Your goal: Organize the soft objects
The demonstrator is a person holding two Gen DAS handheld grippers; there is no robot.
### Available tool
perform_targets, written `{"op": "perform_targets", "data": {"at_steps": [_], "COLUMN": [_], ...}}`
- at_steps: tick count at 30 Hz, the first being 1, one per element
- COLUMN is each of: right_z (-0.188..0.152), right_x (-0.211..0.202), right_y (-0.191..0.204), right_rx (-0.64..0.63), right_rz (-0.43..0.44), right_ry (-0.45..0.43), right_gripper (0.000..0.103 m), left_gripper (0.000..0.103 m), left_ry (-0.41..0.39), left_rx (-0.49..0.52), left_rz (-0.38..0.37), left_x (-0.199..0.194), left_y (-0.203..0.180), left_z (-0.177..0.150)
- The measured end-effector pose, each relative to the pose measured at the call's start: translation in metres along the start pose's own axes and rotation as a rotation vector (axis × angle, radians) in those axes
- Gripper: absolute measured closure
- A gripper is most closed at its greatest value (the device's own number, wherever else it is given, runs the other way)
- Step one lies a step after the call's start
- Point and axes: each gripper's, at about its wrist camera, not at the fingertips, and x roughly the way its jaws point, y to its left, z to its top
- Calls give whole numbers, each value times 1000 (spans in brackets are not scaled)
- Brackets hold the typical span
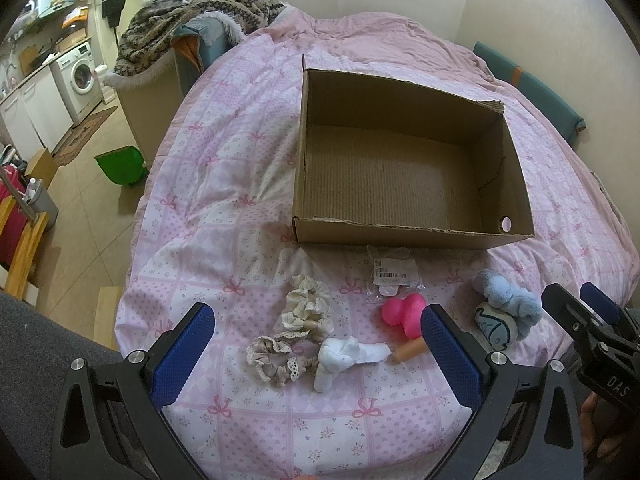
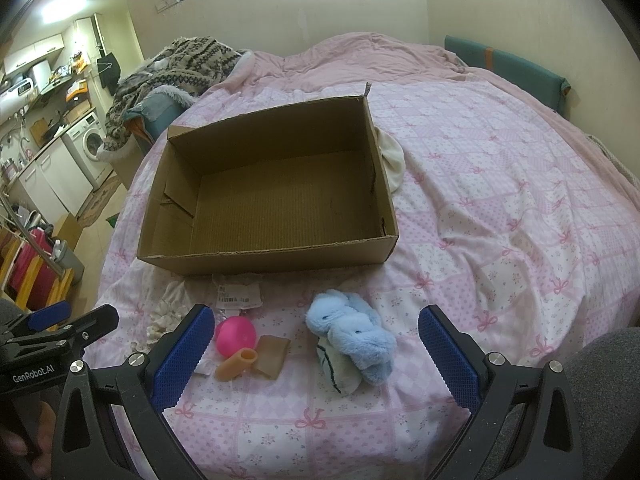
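Note:
An empty cardboard box (image 1: 516, 184) (image 2: 384, 184) sits on the pink bed. In front of it lie cream scrunchies (image 1: 308, 306), a beige lace scrunchie (image 1: 272, 358), a white knotted cloth (image 1: 344, 356), a pink squishy toy (image 1: 404, 312) (image 2: 235, 334), a tan tube (image 1: 408, 350) (image 2: 236, 364), a tan slab (image 2: 272, 354), a labelled plastic bag (image 1: 390, 274) (image 2: 238, 294) and a blue plush over a white sock (image 1: 506, 306) (image 2: 352, 336). My left gripper (image 1: 318, 354) is open above the scrunchies. My right gripper (image 2: 316, 348) is open before the blue plush.
The bed (image 1: 240, 160) (image 2: 500, 200) carries a white cloth (image 2: 394, 158) beside the box and a patterned blanket (image 1: 192, 12) at its head. The bed's left edge drops to a floor with a green dustpan (image 1: 120, 166), and a washing machine (image 1: 80, 76) stands beyond.

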Motion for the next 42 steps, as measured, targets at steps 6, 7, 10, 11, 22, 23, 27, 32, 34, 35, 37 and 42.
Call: {"op": "perform_targets", "data": {"at_steps": [6,7,10,11,22,23,27,32,34,35,37,42], "right_z": [0,0,0,0,31,35,43,34,29,26,16,-5], "right_x": [0,0,0,0,7,12,31,64,78,85,102,126], "right_y": [0,0,0,0,-23,-28,-48,-58,-55,-54,-49,-35], "right_rx": [0,0,2,3,146,162,267,325,306,297,276,199], "right_rz": [0,0,1,2,151,163,194,196,167,148,130,107], "right_ry": [0,0,1,1,159,191,289,400,443,462,516,588], "right_gripper": [0,0,0,0,0,0,0,0,0,0,0,30], "left_gripper": [0,0,0,0,0,0,0,0,0,0,0,0], "left_ry": [-1,0,0,1,1,1,9,31,37,41,53,125], "left_rx": [-1,0,0,0,-37,-39,-42,-56,-63,-66,-77,-117], "left_rz": [0,0,1,2,26,31,50,57,62,63,64,88], "left_x": [0,0,0,0,0,0,1,4,5,6,9,22], "left_y": [0,0,0,1,12,13,13,16,18,19,22,37], "left_z": [0,-1,0,0,-3,-2,0,2,2,3,4,9]}}
